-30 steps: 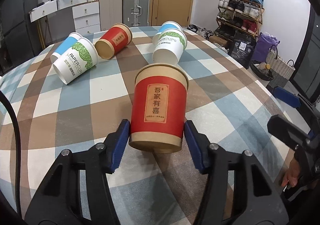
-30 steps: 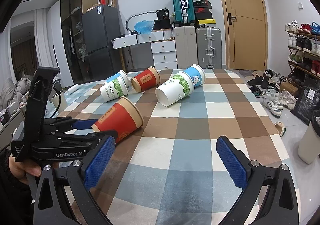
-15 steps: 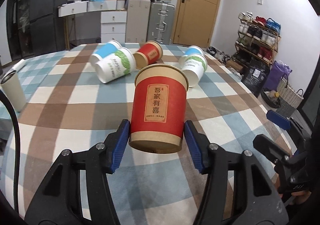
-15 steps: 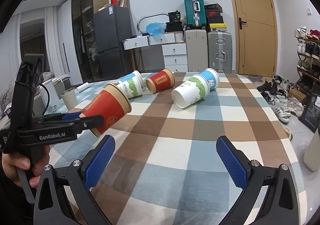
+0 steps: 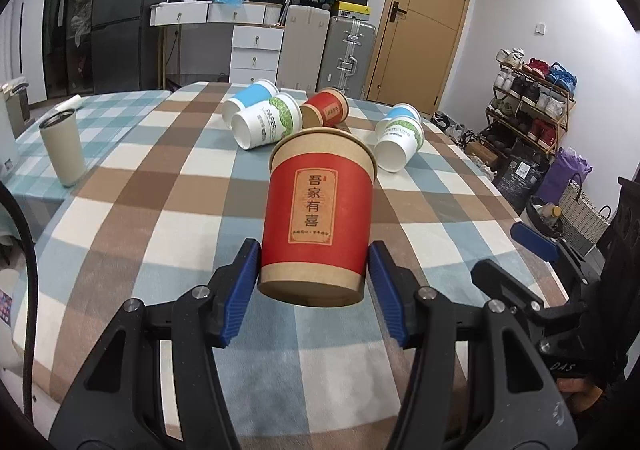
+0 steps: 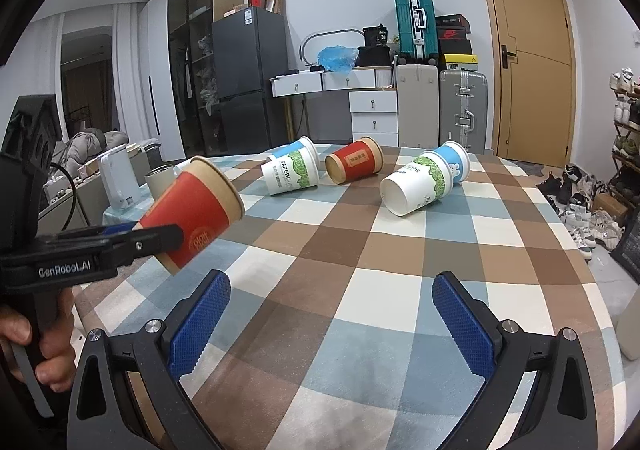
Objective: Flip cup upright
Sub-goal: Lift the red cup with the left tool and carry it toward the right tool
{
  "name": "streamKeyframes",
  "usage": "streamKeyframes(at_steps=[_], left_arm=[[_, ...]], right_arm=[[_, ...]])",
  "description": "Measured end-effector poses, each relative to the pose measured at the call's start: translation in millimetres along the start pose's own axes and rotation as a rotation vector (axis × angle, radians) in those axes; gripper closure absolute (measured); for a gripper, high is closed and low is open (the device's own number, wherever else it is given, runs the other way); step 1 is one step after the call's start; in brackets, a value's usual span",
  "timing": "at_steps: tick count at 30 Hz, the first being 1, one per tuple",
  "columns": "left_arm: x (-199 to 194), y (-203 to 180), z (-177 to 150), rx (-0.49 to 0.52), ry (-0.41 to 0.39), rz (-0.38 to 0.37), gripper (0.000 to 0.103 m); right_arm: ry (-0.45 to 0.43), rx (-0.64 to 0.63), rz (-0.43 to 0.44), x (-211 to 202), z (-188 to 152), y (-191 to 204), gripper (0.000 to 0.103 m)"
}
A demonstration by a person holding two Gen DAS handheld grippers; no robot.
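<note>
Above the checked surface (image 6: 360, 274), my left gripper (image 5: 312, 282) has its blue pads closed on the lower body of the red paper cup (image 5: 318, 209), just above the base. From the right wrist view that cup (image 6: 192, 217) is clear of the cloth and tilted, its open rim up and away from me, base down toward the gripper. My right gripper (image 6: 324, 326) is spread wide with nothing between its pads, low over the near part of the surface.

I judge the flip about half made: the cup is not yet vertical, nor set down. The main risk is the grip itself. Paper walls give way, so if I squeeze harder the base could crush; if I slacken while turning, the tapered body could slide out forward. Setting it down at this tilt would land it on one edge of the base, and it may tip back over. Four more cups lie on their sides farther across: a white PAPERCUPS cup (image 6: 290, 175) over a blue one, a second red cup (image 6: 354, 165), and another white one (image 6: 416, 185). A wide swing could knock them rolling.
</note>
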State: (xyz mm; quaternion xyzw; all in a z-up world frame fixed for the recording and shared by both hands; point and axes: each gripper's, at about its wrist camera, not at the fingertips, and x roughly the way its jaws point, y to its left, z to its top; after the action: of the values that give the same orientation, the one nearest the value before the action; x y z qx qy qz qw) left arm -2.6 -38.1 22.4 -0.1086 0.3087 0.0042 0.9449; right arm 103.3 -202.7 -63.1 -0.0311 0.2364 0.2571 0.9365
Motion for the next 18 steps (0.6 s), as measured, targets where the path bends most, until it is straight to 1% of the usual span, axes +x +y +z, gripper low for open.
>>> streamKeyframes(at_steps=[9, 18], left_arm=[[-7.6, -9.0, -27.2, -0.015, 0.031, -0.011, 0.05], [-11.2, -19.7, -43.9, -0.001, 0.055, -0.019, 0.05]], right_arm=[[0.002, -0.014, 0.006, -7.0, -6.7, 5.8, 0.0], [-0.001, 0.009, 0.014, -6.4, -9.3, 0.6, 0.0]])
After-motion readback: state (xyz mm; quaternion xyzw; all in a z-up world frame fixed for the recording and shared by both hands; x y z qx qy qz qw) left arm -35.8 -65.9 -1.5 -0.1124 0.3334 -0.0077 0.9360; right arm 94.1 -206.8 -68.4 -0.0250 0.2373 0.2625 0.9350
